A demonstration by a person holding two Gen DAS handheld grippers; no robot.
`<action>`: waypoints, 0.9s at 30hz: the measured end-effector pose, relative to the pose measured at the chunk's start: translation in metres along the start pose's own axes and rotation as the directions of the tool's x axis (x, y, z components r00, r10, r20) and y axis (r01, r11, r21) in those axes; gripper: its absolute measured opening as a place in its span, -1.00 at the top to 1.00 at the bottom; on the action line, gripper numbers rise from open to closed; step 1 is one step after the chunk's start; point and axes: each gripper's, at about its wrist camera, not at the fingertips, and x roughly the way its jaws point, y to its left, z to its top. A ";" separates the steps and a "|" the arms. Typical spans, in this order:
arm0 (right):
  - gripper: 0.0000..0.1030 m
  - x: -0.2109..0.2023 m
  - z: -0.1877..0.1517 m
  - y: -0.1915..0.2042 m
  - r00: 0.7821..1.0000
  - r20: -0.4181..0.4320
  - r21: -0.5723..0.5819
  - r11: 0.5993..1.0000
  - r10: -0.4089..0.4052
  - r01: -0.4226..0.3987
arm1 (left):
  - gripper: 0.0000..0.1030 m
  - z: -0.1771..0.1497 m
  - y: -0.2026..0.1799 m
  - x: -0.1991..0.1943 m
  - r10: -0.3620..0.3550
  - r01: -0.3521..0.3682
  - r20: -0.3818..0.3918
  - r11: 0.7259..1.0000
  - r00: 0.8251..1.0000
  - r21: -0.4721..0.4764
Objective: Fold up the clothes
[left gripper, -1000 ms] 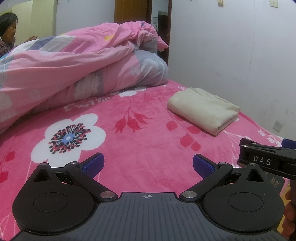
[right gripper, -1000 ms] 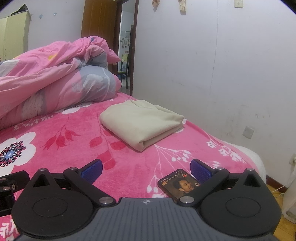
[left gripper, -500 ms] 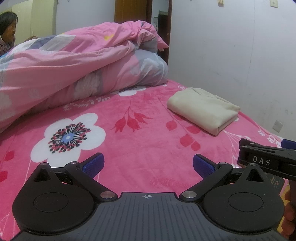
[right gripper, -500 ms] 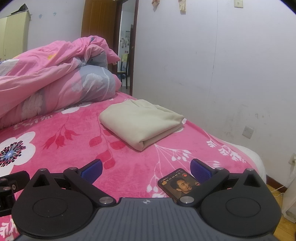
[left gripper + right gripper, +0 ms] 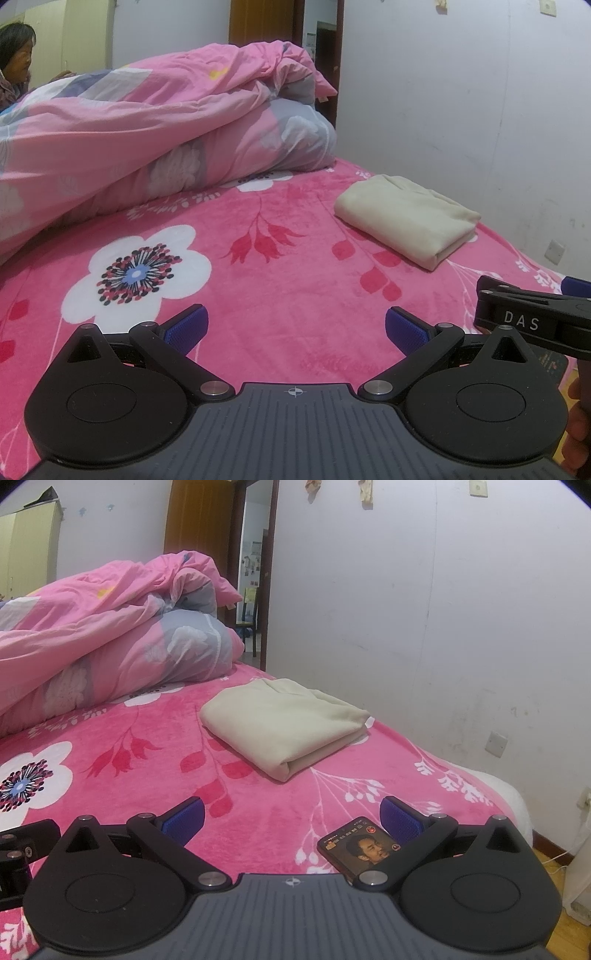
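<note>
Pink floral bed (image 5: 280,295) carried the folded cream garment (image 5: 280,723) near the wall; both claws, left claw (image 5: 295,326) and right claw (image 5: 291,812), hung released, grasping nothing (a phone (image 5: 356,845) lay underneath). Careless grabbing might undo folds.

The right tongs (image 5: 291,814), black-armed with blue ribbed pads (image 5: 183,819), are spread wide with nothing between them, held low over a bed covered by a bright pink plush blanket with white flowers and red leaf prints (image 5: 122,760). Ahead, well apart from the pads, a cream-coloured soft garment folded into a neat thick rectangle (image 5: 284,723) lies flat on the blanket. A dark rectangular smartphone with a lit screen (image 5: 356,847) lies on the blanket just beside the right-hand pad, partly hidden behind that arm. A bunched pink and grey floral duvet (image 5: 110,635) is heaped at the far left. Part of the other black tongs (image 5: 22,843) shows at the left edge. A white scuffed wall (image 5: 424,609) stands to the right, a brown wooden door (image 5: 199,520) behind.
</note>
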 end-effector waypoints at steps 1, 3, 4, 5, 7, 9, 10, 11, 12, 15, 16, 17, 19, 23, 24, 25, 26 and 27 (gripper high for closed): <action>-1.00 0.000 0.000 0.000 1.000 0.000 0.000 1.000 0.000 0.000 | -1.00 0.000 0.000 0.000 0.000 0.000 0.000 1.000 1.000 0.000; -1.00 0.000 0.000 0.000 1.000 0.000 0.000 1.000 0.000 0.000 | -1.00 0.000 0.000 0.000 0.000 0.000 0.000 1.000 1.000 0.000; -1.00 0.000 0.001 0.000 1.000 0.000 0.001 1.000 0.000 0.000 | -1.00 0.001 0.000 0.000 0.000 0.000 0.000 1.000 1.000 0.000; -1.00 0.000 0.001 0.000 1.000 0.000 0.001 1.000 0.000 0.000 | -1.00 0.001 0.001 0.000 0.000 0.000 0.001 1.000 1.000 0.001; -1.00 0.000 0.001 0.000 1.000 0.000 0.001 1.000 0.000 0.000 | -1.00 0.001 0.001 0.000 0.000 0.000 0.002 1.000 1.000 0.001; -1.00 0.000 0.001 0.000 1.000 0.001 0.001 1.000 0.000 0.000 | -1.00 0.001 0.000 0.000 0.000 0.000 0.003 1.000 1.000 0.003; -1.00 0.000 0.002 0.000 1.000 0.001 0.001 1.000 0.000 0.000 | -1.00 0.001 0.000 0.000 0.000 0.000 0.004 1.000 1.000 0.004; -1.00 0.001 0.002 0.000 1.000 0.001 0.001 1.000 0.000 0.000 | -1.00 0.001 0.000 0.000 0.000 0.000 0.004 1.000 1.000 0.005; -1.00 0.001 0.002 0.000 1.000 0.001 0.001 1.000 0.001 -0.001 | -1.00 0.001 0.000 0.000 0.000 0.000 0.004 1.000 1.000 0.005; -1.00 0.001 0.002 0.000 1.000 0.000 0.001 1.000 0.001 -0.001 | -1.00 0.001 -0.001 0.000 0.001 -0.001 0.005 1.000 1.000 0.004; -1.00 0.001 0.002 0.000 1.000 0.000 0.001 1.000 0.001 -0.001 | -1.00 0.001 -0.001 0.000 0.001 -0.001 0.005 1.000 1.000 0.004; -1.00 0.001 0.002 0.000 1.000 0.001 0.001 1.000 0.001 -0.001 | -1.00 0.001 -0.001 0.000 0.001 -0.001 0.004 1.000 1.000 0.003; -1.00 0.001 0.002 0.000 1.000 0.001 0.000 1.000 0.001 -0.001 | -1.00 0.002 -0.001 0.000 0.001 -0.001 0.004 1.000 1.000 0.001; -1.00 0.001 0.002 0.000 1.000 0.000 -0.001 1.000 0.000 0.000 | -1.00 0.002 0.000 0.000 0.000 0.000 0.002 1.000 1.000 0.000; -1.00 0.001 0.002 0.000 1.000 -0.001 -0.001 1.000 0.000 0.000 | -1.00 0.002 0.000 0.000 0.000 0.000 0.001 1.000 1.000 0.000; -1.00 0.001 0.002 0.000 1.000 -0.002 -0.001 1.000 -0.001 0.001 | -1.00 0.002 0.000 0.000 -0.001 0.001 0.000 1.000 1.000 0.000; -1.00 0.001 0.002 0.000 1.000 -0.002 -0.001 1.000 -0.001 0.001 | -1.00 0.002 0.000 0.000 -0.001 0.001 -0.001 1.000 1.000 -0.001; -1.00 0.001 0.001 0.001 1.000 -0.002 -0.002 1.000 0.000 0.000 | -1.00 0.002 0.000 0.000 -0.001 0.001 -0.001 1.000 1.000 -0.001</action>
